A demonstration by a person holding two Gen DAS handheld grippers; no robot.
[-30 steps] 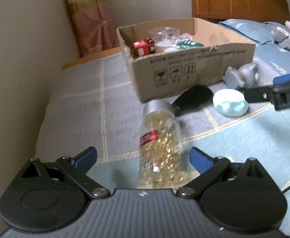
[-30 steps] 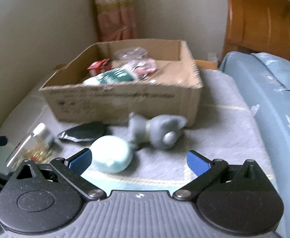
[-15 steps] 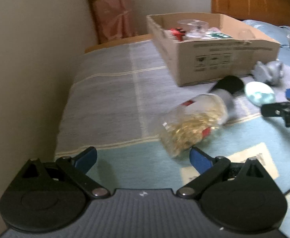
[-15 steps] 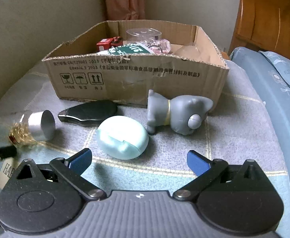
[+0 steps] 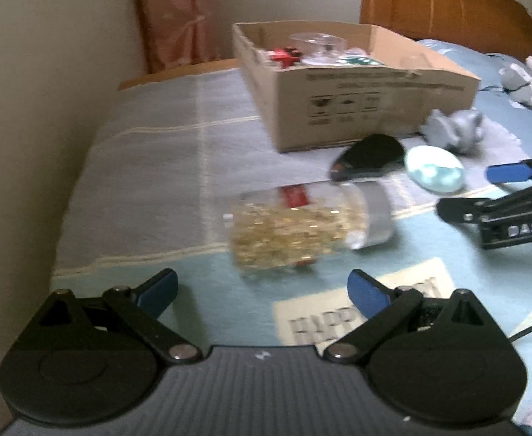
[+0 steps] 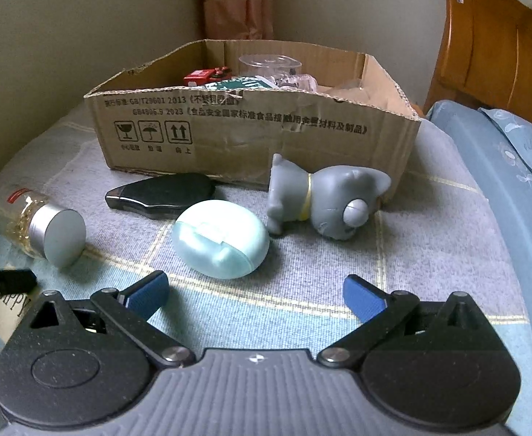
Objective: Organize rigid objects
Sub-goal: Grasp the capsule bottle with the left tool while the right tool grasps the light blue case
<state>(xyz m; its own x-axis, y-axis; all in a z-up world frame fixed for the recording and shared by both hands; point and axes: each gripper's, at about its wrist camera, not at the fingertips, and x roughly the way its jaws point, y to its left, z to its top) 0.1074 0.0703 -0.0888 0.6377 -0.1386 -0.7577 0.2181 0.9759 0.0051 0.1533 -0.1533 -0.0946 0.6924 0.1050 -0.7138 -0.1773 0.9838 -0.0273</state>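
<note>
Bottle (image 5: 302, 229) now lying sideways, farther from spread left tool (image 5: 262, 290)

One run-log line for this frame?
left gripper: open | right gripper: open | capsule bottle, pale-blue case: on bed | cardboard box: part-filled

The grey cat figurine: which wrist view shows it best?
The right wrist view: the grey cat figurine lies on its side, sharp and whole, in front of the cardboard box. In the left wrist view it is small and blurred.
</note>
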